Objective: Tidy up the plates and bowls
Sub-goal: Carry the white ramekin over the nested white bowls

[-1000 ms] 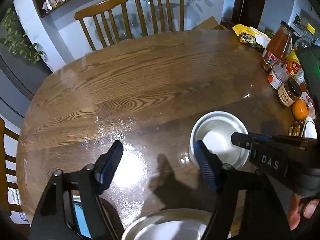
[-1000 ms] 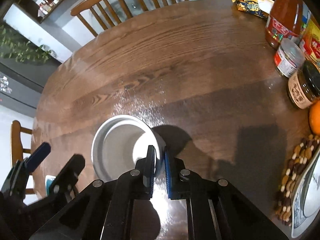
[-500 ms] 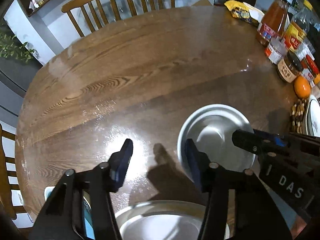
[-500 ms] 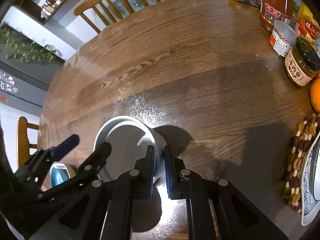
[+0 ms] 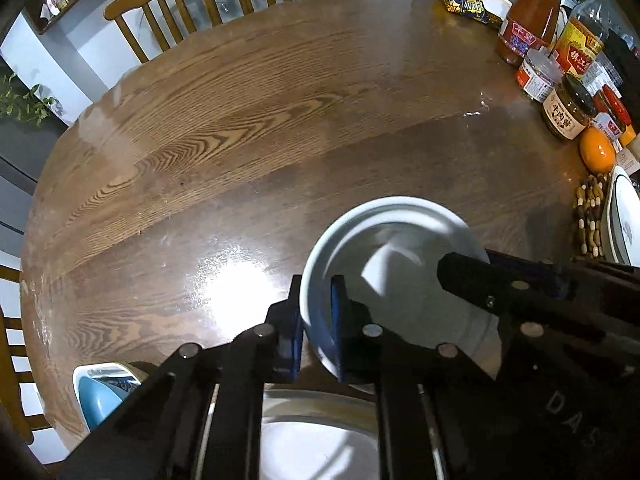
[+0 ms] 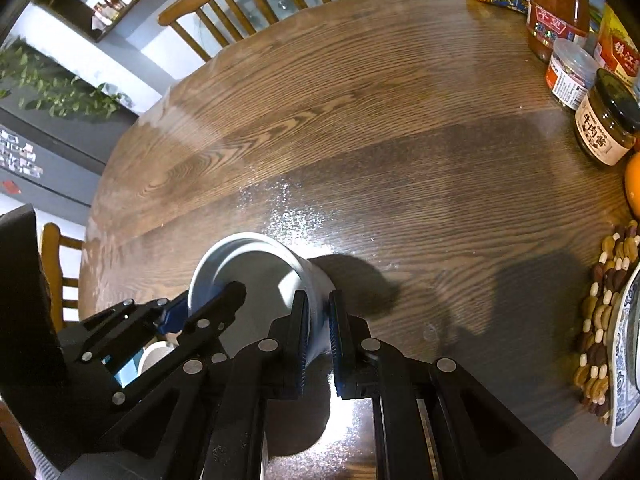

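A white bowl [image 5: 400, 280] is tilted just above the round wooden table [image 5: 280, 120]. My left gripper [image 5: 314, 312] has its jaws closing, with the bowl's left rim between the blue pads, which touch it on both sides. My right gripper [image 6: 318, 320] is shut on the opposite wall of the same bowl [image 6: 256, 276]; it shows in the left wrist view as a black arm [image 5: 500, 276] reaching in from the right. Under my left gripper lies a white plate [image 5: 320, 440], partly hidden by the fingers.
A small blue-and-white bowl [image 5: 100, 392] sits at the near left table edge. Jars and bottles [image 5: 560, 92], an orange [image 5: 596, 150], loose nuts [image 6: 604, 320] and a patterned plate [image 6: 628, 360] crowd the right side. Wooden chairs [image 5: 168, 12] stand behind the table.
My left gripper came down and rightward onto the bowl's left rim, and its wide jaws narrowed around it. The right gripper kept its hold on the bowl without moving.
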The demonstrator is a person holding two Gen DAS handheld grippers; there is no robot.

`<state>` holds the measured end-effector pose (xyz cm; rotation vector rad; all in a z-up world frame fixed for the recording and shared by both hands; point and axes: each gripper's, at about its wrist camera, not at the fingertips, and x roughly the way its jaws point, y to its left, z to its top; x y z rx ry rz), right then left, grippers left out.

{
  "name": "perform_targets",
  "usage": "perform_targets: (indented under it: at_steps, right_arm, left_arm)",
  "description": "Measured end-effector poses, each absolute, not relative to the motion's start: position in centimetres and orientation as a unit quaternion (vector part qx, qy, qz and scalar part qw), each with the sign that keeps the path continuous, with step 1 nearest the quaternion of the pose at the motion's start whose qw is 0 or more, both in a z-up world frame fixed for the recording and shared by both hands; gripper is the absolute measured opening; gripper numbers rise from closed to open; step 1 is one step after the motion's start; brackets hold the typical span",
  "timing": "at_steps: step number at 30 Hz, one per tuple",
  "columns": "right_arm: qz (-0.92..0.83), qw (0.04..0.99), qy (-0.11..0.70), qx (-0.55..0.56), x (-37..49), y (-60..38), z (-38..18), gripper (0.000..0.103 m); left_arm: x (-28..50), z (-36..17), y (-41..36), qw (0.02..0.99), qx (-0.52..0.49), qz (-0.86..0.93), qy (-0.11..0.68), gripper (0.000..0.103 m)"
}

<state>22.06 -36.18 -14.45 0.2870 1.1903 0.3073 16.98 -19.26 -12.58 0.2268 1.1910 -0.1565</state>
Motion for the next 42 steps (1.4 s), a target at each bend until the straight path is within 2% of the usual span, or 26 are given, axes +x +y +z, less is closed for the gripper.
perform_targets:
  at_steps: [18, 42]
  right_arm:
    - [0.137, 0.817, 0.545, 0.130, 21.0, -36.3, -14.2, 0.011]
    - [0.137, 0.832, 0.521, 0.132, 19.2, -36.5, -12.1, 0.011]
  left_arm:
    - [16.8, -12.5, -19.4, 0.823, 0.105, -0.075, 0.554, 0.010]
    - [14.9, -9.7, -19.4, 0.841, 0.115, -0.076, 0.524, 0.010]
